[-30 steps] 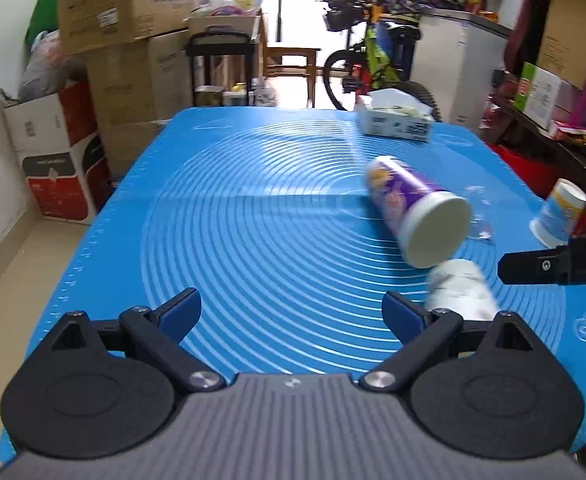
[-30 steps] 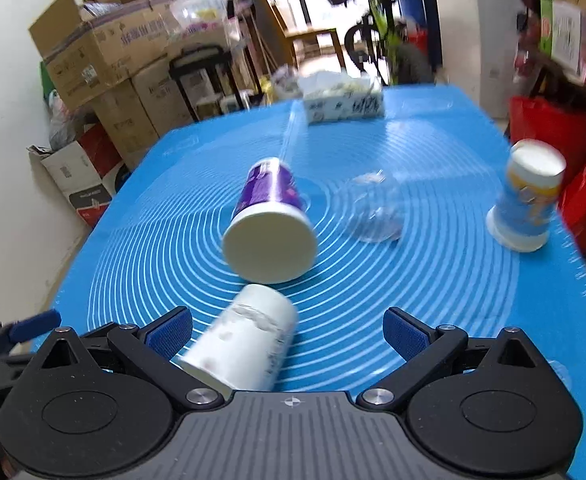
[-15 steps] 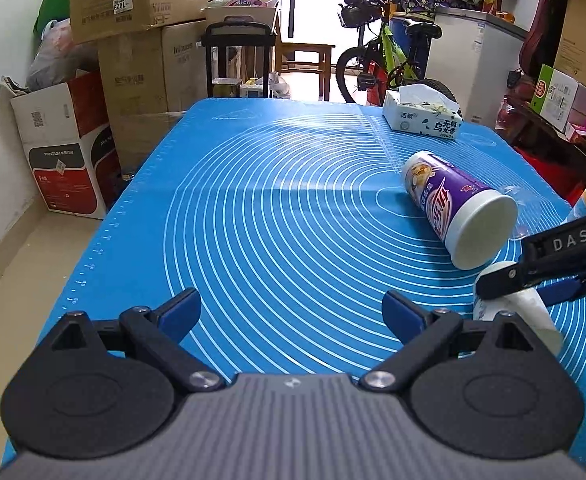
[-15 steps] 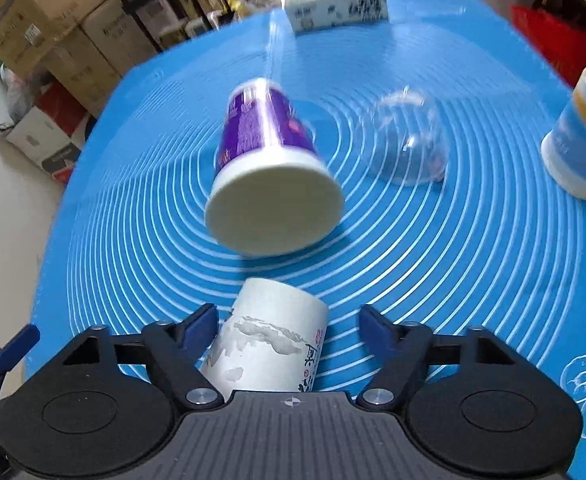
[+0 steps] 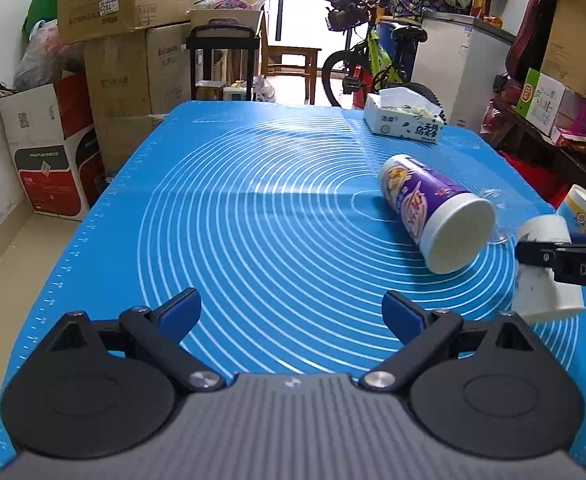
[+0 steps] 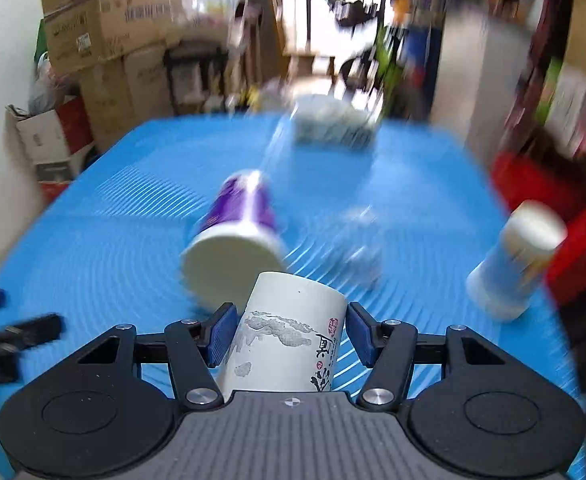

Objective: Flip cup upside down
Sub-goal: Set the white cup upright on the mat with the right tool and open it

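Note:
My right gripper (image 6: 289, 334) is shut on a white paper cup (image 6: 289, 336) with grey ink art and black characters; its closed bottom points away from me and it is tilted up off the blue mat (image 6: 133, 220). In the left wrist view the same white cup (image 5: 545, 280) hangs at the far right in the right gripper's fingers (image 5: 565, 258). My left gripper (image 5: 291, 314) is open and empty above the mat's near edge. A purple cup (image 5: 433, 210) lies on its side mid-mat.
A clear plastic cup (image 6: 359, 240) lies right of the purple cup (image 6: 237, 236). A yellow-and-blue cup (image 6: 513, 264) stands upside down at the mat's right edge. A tissue box (image 5: 405, 122) sits at the far end. Cardboard boxes (image 5: 105, 40) and a bicycle (image 5: 373, 56) stand beyond the table.
My right gripper has closed on the white cup and lifted and tilted it off the mat; the right wrist view is motion-blurred. My left gripper has stayed open, its view shifting slightly.

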{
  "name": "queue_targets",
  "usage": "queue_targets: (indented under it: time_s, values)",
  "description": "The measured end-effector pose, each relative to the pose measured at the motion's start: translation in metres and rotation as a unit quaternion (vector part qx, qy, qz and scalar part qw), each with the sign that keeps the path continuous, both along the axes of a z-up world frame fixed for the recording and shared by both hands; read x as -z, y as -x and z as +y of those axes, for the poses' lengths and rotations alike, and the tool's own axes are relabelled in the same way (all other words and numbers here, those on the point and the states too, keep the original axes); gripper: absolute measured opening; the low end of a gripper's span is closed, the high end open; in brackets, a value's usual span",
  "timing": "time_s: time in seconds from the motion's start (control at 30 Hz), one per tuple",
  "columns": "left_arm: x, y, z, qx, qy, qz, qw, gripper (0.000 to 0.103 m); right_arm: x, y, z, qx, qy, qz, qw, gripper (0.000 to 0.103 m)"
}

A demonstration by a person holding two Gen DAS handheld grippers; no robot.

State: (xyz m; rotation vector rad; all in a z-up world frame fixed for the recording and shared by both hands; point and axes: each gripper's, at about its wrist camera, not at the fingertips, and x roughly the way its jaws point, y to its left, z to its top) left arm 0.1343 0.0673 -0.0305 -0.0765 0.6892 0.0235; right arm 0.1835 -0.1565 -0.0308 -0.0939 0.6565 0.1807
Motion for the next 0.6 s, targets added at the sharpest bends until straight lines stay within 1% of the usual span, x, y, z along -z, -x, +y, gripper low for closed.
queue_targets:
  time_s: [0.13,0.2,0.3,0.33,0.4,0.6]
  values:
    - [0.001,0.0,-0.007,0.004,0.002,0.001,1.0,0.096,0.012,0.007,-0.017,0.02,0.016,-0.076,0.997,0.057]
    - [0.001,0.001,-0.011,0.006,0.0,0.0,1.0,0.096,0.02,0.012,-0.022,0.017,0.018,-0.096,0.995,0.057]
    - [0.002,0.003,-0.015,0.007,0.002,-0.003,1.0,0.096,0.031,0.018,-0.028,0.0,0.012,-0.102,0.995,0.056]
    - [0.002,0.004,-0.016,0.008,0.003,-0.004,1.0,0.096,0.032,0.023,-0.029,-0.005,0.011,-0.11,0.994,0.056]
    - [0.001,0.006,-0.019,0.01,0.005,-0.004,0.9999,0.096,0.033,0.034,-0.027,-0.011,0.015,-0.114,0.993,0.056]
    - [0.003,0.014,-0.03,0.024,0.012,-0.005,0.9996,0.096,0.038,0.063,-0.028,-0.021,0.014,-0.093,0.995,0.053]
